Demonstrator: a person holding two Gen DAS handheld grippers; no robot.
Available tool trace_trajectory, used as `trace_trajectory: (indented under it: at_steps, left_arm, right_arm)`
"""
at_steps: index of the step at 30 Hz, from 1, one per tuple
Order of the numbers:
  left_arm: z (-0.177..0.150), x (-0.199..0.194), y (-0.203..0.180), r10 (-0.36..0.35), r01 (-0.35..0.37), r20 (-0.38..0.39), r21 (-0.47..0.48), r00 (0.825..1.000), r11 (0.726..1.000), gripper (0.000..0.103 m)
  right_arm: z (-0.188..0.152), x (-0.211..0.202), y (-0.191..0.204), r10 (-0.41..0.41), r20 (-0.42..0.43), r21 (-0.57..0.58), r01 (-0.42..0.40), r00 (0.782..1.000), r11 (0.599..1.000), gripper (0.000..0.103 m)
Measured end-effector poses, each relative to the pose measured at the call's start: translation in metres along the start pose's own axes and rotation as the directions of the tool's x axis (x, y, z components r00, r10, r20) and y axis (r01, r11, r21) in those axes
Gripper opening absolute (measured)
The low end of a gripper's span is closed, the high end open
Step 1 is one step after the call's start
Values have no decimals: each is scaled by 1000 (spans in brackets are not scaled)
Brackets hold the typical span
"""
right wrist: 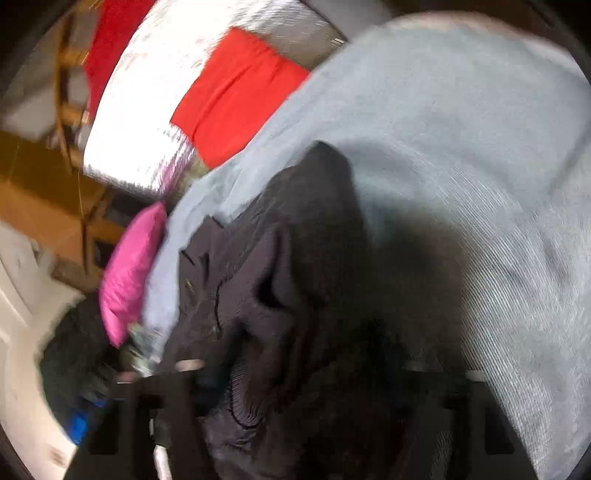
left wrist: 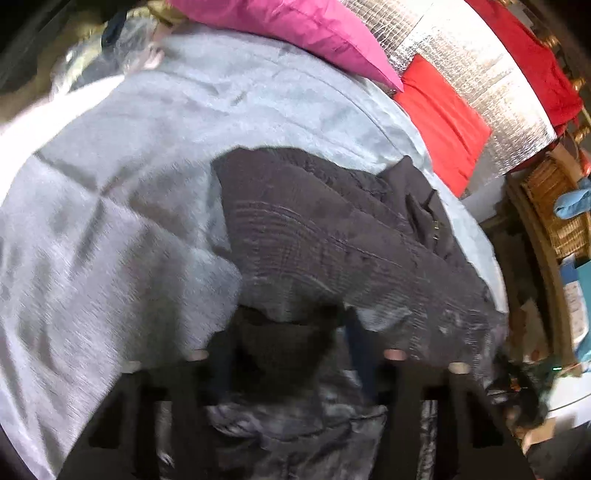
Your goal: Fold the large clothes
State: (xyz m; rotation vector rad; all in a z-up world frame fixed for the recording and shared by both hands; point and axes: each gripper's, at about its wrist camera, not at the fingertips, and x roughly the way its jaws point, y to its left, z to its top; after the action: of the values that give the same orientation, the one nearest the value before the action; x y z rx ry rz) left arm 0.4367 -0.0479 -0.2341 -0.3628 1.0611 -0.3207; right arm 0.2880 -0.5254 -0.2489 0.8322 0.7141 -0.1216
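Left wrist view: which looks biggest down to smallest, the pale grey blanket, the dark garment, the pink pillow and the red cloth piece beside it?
1. Pale grey blanket
2. Dark garment, though it lies nearest the camera, which enlarges it
3. Pink pillow, partly cut off by the frame
4. Red cloth piece
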Motion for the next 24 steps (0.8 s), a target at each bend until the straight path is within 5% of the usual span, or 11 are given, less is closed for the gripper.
trace_trajectory:
  at_steps: [5, 8, 10, 14, 19, 22, 24]
  left_arm:
    - [2, -14, -1, -20, 19, 47, 20, 999, 1000, 39]
    - [0, -3, 6, 27, -27, -2, 14, 1000, 1000, 40]
    - [-2, 9, 11, 79, -78, -48, 17, 996, 997, 62]
    - [-2, -3, 14, 89, -90, -41, -4, 995, 996, 64]
    - [-10, -49, -6, 167, -178, 139, 69, 976, 982, 68]
    - [-20, -70, -32, 128, -168, 249, 150, 960, 974, 81]
    - [-30, -68, -53, 82, -141, 253, 226, 964, 964, 82]
  right_arm:
    - [-2, -28, 30, 13, 101, -117, -1, 995, 993, 36]
    - [-8, -21, 25, -49, 73, -125, 58, 996, 990, 36]
    - [-14, -6, 14, -112, -9, -105, 111, 994, 988, 37]
    - [-15, -8, 7, -149, -43, -58, 146, 988, 988, 59]
    - [-17, -61, 10, -186, 93, -67, 193, 978, 979, 60]
    - [-24, -96, 22, -151, 243, -113, 182, 958, 977, 61]
    - [-28, -99, 34, -84, 256, -172, 131, 963, 976, 61]
